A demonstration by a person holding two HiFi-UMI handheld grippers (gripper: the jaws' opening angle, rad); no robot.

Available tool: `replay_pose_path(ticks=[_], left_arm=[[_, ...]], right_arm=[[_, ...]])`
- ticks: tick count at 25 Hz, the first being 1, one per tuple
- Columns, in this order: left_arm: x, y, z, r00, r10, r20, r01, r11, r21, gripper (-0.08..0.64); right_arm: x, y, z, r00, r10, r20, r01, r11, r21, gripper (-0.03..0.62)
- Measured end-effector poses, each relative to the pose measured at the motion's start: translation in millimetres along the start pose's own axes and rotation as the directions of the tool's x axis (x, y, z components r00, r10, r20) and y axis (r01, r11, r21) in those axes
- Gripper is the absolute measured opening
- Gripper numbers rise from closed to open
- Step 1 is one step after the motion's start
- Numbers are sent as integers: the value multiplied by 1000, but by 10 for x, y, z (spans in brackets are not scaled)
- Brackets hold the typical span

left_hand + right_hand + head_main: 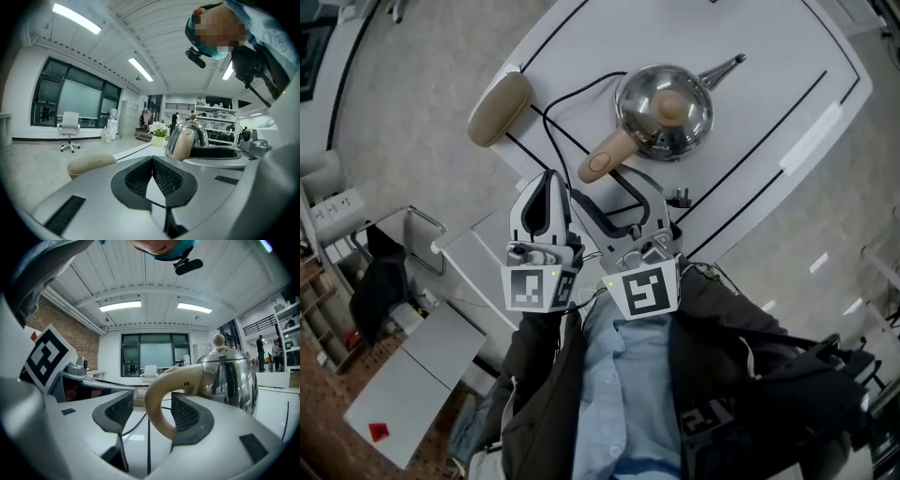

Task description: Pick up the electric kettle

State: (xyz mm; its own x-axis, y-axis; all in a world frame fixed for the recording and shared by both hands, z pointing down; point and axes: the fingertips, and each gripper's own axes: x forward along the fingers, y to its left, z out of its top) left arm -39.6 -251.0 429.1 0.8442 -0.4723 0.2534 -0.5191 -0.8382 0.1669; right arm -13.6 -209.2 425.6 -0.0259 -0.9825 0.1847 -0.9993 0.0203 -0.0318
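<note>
1. White table [769, 56] with black lines fills the upper half of the head view, running diagonally.
2. Electric kettle [664, 111] stands upright on the table, upper centre of the head view. It has a shiny steel body, its spout points to the upper right and its beige handle [605, 157] reaches toward the lower left. We also see it at right in the right gripper view [232, 376] and right of centre in the left gripper view [190, 138].
3. Right gripper [602, 184] sits just below the kettle. In its own view [152, 404] the jaws are wide apart and the handle loop [161, 394] stands between them. There's a clear gap to the left pad and the handle is close against the right one, so we read no clamp.
4. Left gripper [548, 178] is just left of the right one. In its own view [152, 159] the jaws are closed with the pads meeting, and nothing is between them.
5. Beige oval pad [500, 108] lies at the table's left edge, well left of the kettle. It shows at lower left in the left gripper view [91, 164].
6. Black cable [581, 87] loops across the table between pad and kettle.
7. Plug [680, 198] lies on the table just right of the right gripper.
</note>
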Motion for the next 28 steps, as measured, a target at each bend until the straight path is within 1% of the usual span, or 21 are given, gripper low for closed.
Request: replay_pose_path(ticks=[3,7,9,11,14,20,28], left_arm=[[-51,-12,-6,1000,3,13,-3,1000,-6,8],[-96,-8,-68,1000,5,3,-5,1000,0,8],[-97,12,-56,1000,4,-3,-4,1000,18,8],[-115,45,-98,1000,4,-11,-4,1000,9,8],[-123,95,-114,1000,-3,-22,4,1000,23,8],[-99,141,-125,999,-17,-35,18,1000,4,8],[-39,170,-144,998,-36,-43,35,999,-15,8]], right_arm=[[17,-28,20,1000,-8,-2,8,1000,18,239],[80,-98,4,999,-35,-21,37,997,63,239],[120,-121,20,999,-52,-14,53,994,92,239],[158,-114,27,998,-60,-2,60,991,119,239],[211,-92,35,998,-69,13,66,987,147,239],[305,-102,87,996,-80,32,72,977,203,239],[454,-121,110,996,-85,30,77,972,221,238]])
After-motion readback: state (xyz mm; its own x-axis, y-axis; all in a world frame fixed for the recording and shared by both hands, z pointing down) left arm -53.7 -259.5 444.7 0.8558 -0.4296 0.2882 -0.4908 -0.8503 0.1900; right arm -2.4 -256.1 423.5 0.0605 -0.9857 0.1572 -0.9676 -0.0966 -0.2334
